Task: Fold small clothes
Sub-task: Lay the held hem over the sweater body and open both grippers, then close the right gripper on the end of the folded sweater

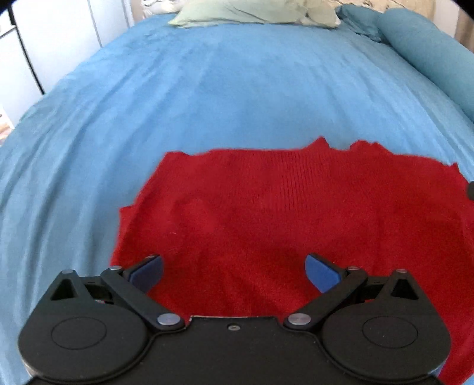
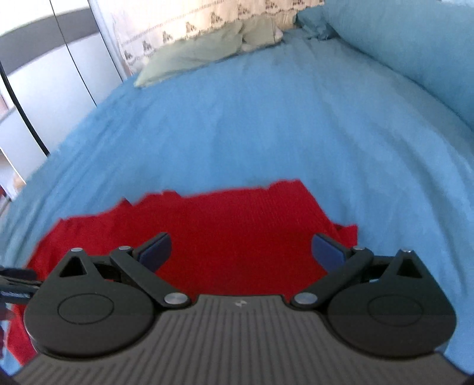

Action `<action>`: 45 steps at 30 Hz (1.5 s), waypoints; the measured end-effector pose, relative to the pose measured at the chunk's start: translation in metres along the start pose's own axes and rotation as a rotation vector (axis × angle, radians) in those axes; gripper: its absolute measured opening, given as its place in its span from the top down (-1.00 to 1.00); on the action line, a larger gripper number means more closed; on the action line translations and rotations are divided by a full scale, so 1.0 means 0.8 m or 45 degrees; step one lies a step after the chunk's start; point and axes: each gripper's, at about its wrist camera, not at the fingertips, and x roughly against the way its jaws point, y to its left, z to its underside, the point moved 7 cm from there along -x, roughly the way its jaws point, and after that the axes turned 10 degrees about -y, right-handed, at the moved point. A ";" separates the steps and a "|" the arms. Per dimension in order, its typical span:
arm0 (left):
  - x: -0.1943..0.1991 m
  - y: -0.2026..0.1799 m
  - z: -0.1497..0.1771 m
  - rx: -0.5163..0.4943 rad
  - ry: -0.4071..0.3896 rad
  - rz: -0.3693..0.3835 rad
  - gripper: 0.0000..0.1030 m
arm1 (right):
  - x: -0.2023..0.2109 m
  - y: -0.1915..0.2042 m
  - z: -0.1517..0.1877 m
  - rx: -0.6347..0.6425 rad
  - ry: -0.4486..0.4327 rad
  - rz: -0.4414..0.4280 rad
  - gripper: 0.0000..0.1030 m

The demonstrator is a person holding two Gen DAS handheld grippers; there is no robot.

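Observation:
A red knitted garment lies spread flat on the blue bedspread. My left gripper is open and empty, hovering over the garment's near left part. The garment also shows in the right wrist view, where my right gripper is open and empty over its near right part. The blue pads stand wide apart. The garment's near edge is hidden under both gripper bodies.
A pale green pillow lies at the head of the bed, with a blue bolster along the right side. White wardrobe doors stand left of the bed. The other gripper's edge shows at the left.

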 end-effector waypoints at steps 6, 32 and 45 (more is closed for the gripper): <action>0.059 -0.017 -0.028 0.035 -0.059 0.015 -1.00 | 0.078 0.016 -0.039 0.040 -0.105 -0.011 -1.00; 0.114 -0.154 0.093 -0.071 0.134 0.205 -1.00 | 0.248 -0.029 0.146 -0.378 0.061 0.177 -0.99; 0.095 -0.149 0.084 -0.019 0.122 0.215 -1.00 | 0.176 -0.067 0.147 -0.679 0.044 0.201 -0.67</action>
